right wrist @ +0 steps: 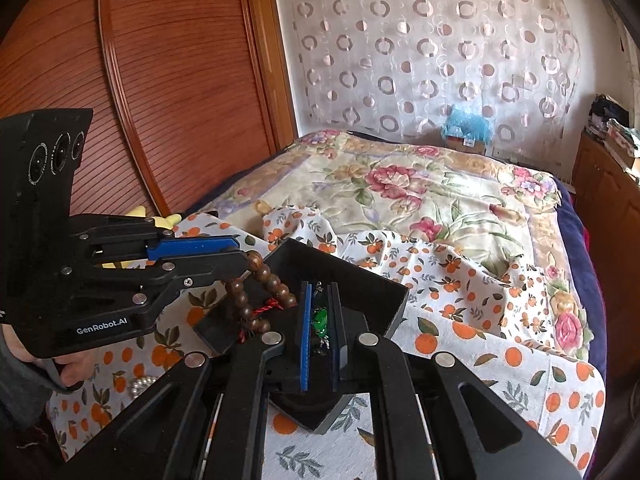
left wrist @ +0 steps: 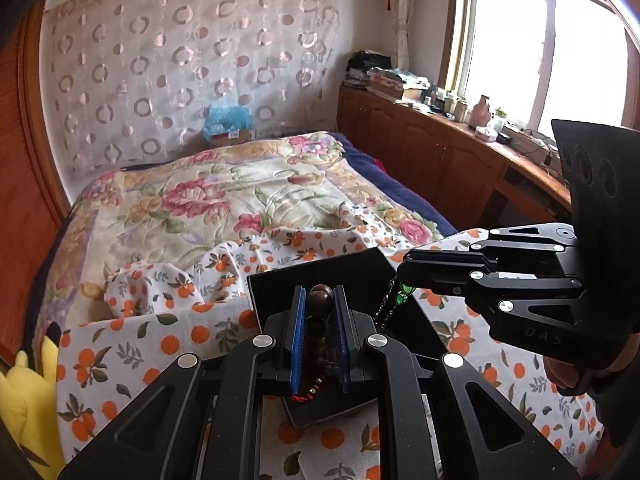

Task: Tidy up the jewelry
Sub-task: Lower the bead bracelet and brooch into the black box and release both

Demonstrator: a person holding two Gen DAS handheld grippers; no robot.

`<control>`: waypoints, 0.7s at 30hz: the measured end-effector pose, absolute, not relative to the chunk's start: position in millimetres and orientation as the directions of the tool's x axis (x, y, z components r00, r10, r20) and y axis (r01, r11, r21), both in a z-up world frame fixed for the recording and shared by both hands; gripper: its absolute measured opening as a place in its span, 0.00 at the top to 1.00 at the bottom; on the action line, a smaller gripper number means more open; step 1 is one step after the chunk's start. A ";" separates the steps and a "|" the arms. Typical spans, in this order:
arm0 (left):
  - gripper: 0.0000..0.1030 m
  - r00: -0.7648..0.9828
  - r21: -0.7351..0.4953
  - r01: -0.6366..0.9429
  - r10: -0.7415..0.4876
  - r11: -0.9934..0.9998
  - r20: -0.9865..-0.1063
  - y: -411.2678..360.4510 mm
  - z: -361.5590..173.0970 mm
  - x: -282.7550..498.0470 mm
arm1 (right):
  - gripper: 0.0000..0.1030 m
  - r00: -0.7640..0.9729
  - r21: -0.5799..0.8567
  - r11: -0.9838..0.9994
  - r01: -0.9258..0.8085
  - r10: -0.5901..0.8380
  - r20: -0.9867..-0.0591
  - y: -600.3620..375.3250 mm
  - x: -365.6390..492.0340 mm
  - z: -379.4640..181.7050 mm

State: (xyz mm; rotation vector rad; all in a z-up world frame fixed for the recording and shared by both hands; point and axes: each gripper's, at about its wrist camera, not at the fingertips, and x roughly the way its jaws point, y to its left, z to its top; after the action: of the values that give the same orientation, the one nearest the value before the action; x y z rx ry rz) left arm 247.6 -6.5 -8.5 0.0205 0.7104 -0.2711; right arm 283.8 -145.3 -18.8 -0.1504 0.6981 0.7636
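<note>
left gripper (left wrist: 320, 300): we see it clamped on the beads (left wrist: 320, 300), blue pads tight on both sides of the strand; in the right wrist view it (right wrist: 236, 258) comes in from the left, a hand (right wrist: 68, 368) under its body.
beads: dark brown wooden bracelet (right wrist: 260, 280), one end pinched, the loop hanging down over the box; a red cord (right wrist: 264, 308) at its low end.
right gripper (right wrist: 320, 320): we see it nearly closed on the green pendant (right wrist: 320, 318), jaws a narrow slit around it; in the left wrist view it (left wrist: 404, 276) reaches in from the right.
pendant: green stones on a thin chain (left wrist: 386, 308), the chain dangling from the fingertips down toward the box.
box (left wrist: 280, 292): black, open top, sits on the orange-print cloth straight below both grippers; both pieces hang above or into it, we cannot tell if either touches the bottom.
cloth (right wrist: 480, 320): white with oranges and leaves, rumpled, spread over the near end of the bed.
pearls (right wrist: 142, 384): small silvery-white cluster on the cloth, left of the box, near the hand.
bed (left wrist: 220, 192): floral quilt beyond the cloth.
toy (left wrist: 28, 392): yellow plush at the near left edge of the bed.
wall: curtain (left wrist: 180, 60) with ring pattern behind the bed; wooden wardrobe (right wrist: 140, 80) on the left.
window side: wooden cabinets (left wrist: 420, 148) with clutter under a bright window (left wrist: 540, 48).
</note>
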 end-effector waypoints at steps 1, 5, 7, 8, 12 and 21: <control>0.88 0.724 -0.073 0.252 -0.238 0.965 -0.647 -6.1 -10.1 247.9 | 0.91 0.511 0.118 0.723 -0.680 0.584 -0.631 -144.8 284.1 -18.9; 0.88 0.719 -0.080 0.251 -0.241 0.965 -0.652 -5.5 -13.2 248.1 | 0.91 0.510 0.116 0.727 -0.677 0.577 -0.638 -145.9 285.8 -20.4; 0.88 0.719 -0.081 0.252 -0.242 0.964 -0.652 -5.1 -13.8 247.8 | 0.91 0.510 0.117 0.729 -0.675 0.575 -0.639 -143.8 286.9 -23.1; 0.88 0.718 -0.082 0.251 -0.242 0.965 -0.652 -5.0 -14.2 248.0 | 0.90 0.513 0.115 0.730 -0.673 0.573 -0.639 -143.7 287.2 -23.0; 0.88 0.711 -0.088 0.255 -0.248 0.963 -0.658 -6.4 -18.2 249.5 | 0.86 0.522 0.112 0.737 -0.666 0.568 -0.637 -144.1 287.1 -25.9; 0.71 0.732 -0.069 0.247 -0.233 0.966 -0.640 -3.3 -11.6 233.1 | 0.85 0.549 0.099 0.757 -0.646 0.551 -0.629 -163.0 263.9 -23.8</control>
State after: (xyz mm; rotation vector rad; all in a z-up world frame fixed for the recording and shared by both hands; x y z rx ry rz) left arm 233.1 -3.3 -11.6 0.0208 0.7010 -0.2643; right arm 263.9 -163.0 -23.8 -0.1504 0.6898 0.7117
